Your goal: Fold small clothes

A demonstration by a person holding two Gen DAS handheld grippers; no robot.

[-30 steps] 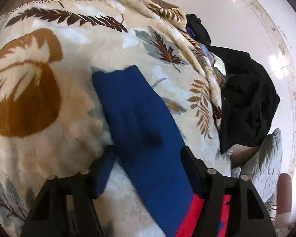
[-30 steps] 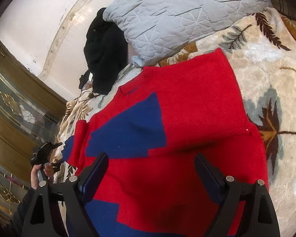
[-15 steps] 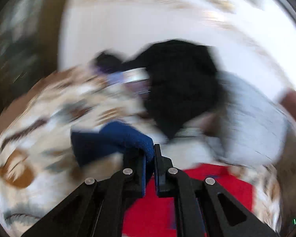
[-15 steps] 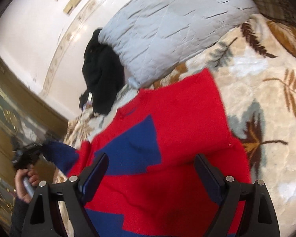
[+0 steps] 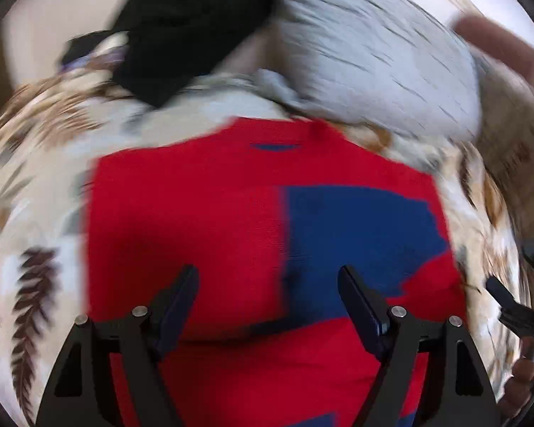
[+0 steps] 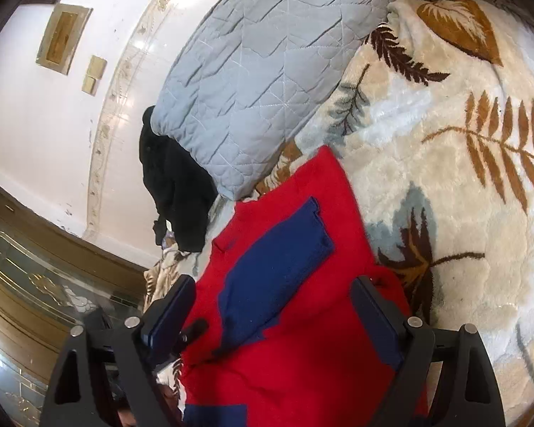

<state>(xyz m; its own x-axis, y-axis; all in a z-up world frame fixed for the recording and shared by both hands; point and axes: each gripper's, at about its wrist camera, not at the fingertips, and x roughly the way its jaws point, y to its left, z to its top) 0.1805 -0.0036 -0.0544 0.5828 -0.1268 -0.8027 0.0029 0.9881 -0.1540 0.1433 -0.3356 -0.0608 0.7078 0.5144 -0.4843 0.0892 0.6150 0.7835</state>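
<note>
Fingers of the left gripper [image 5: 268,306] are spreading apart with nothing pinched between them, hovering over the red sweater [image 5: 195,220] that fills the centre of the blurred left view. Right gripper [image 6: 272,315] fingers stand wide too, empty, low in their frame above the same sweater. One blue sleeve [image 6: 277,267] lies folded diagonally across the red body. I judge the sleeve-folding step to be in hand; next comes the other sleeve (hidden from both views) or a fold of the body, which calls for a pinch at the sweater's edge. Leaf-print blanket [image 6: 445,142] lies bare toward the right of the right view, giving room. Grey quilted pillow [image 6: 267,71] and black garment [image 6: 174,185] crowd the collar end at upper left
</note>
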